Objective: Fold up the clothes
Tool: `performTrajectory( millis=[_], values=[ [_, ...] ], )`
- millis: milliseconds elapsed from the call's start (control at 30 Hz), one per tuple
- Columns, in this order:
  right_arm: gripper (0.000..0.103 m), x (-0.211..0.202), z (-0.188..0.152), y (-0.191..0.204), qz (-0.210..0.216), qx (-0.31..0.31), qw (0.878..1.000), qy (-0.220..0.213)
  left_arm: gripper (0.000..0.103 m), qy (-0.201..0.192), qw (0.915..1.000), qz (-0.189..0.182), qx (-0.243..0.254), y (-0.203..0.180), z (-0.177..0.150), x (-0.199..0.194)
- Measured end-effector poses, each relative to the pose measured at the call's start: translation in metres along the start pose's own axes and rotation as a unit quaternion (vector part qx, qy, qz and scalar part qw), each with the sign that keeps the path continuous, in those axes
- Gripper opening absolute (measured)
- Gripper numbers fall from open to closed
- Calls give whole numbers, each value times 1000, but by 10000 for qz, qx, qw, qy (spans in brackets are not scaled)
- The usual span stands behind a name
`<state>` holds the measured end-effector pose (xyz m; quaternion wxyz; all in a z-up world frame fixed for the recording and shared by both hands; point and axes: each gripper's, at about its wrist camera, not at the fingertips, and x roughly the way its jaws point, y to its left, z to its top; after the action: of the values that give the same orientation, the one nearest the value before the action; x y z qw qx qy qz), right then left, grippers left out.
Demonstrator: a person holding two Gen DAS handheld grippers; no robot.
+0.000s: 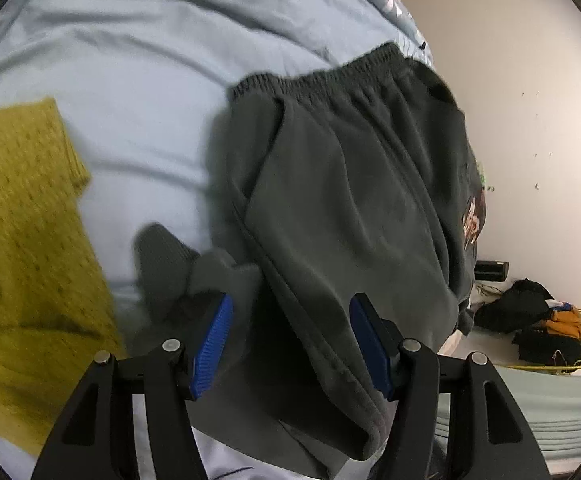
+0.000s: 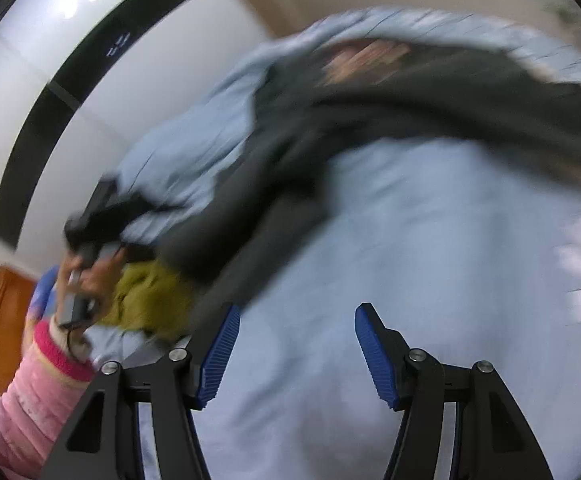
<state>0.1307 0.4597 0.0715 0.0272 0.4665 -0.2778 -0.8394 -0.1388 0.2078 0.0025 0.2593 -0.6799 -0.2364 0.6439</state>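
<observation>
Only right wrist view shows sleeve (image 2: 38, 376) (pink).

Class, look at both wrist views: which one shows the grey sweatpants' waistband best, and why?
The left wrist view. There the sweatpants are fairly sharp, and the gathered elastic waistband runs across their top, on the blue sheet. The right wrist view shows the sweatpants only as a motion-blurred dark shape; no waistband can be made out.

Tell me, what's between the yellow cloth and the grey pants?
Only bare blue bedsheet, plus a grey cuff lower down. The left wrist view shows it, with the yellow cloth left and the grey pants right.
</observation>
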Motion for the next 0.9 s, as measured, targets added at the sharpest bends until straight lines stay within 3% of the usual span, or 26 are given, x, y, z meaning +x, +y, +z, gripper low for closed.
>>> performTrajectory(
  millis=[167,333,400,433,467,500,567,633,700,800,900],
  values=[
    [64,61,-10,48,284,-234,9976,590,62,145,9996,-172,-182,4,-6,13],
    [63,90,-3,34,456,717,9943,642,62,186,9992,-288,-221,8,-3,18],
    [57,91,-1,29,501,952,9926,570,61,209,9989,-338,-257,9,-2,20],
    [43,92,-1,27,496,1046,9918,537,60,204,9987,-361,-297,8,-3,21],
    [26,92,0,25,491,1140,9910,503,58,199,9985,-382,-333,7,-5,21],
    [22,92,1,23,482,1218,9903,472,56,202,9984,-394,-343,7,-6,21],
    [9,91,1,21,437,1262,9901,422,37,219,9981,-431,-371,5,-8,21],
    [8,86,1,19,400,1279,9904,327,24,250,9976,-524,-373,0,-8,23],
    [7,73,3,19,327,1210,9920,146,22,182,9980,-534,-271,-7,-11,19],
    [6,38,11,22,52,891,9955,-306,10,47,9981,-611,-8,-23,-16,9],
    [6,-16,23,20,-325,565,9937,-909,6,-170,9963,-781,331,-47,-21,-6]
  ],
)
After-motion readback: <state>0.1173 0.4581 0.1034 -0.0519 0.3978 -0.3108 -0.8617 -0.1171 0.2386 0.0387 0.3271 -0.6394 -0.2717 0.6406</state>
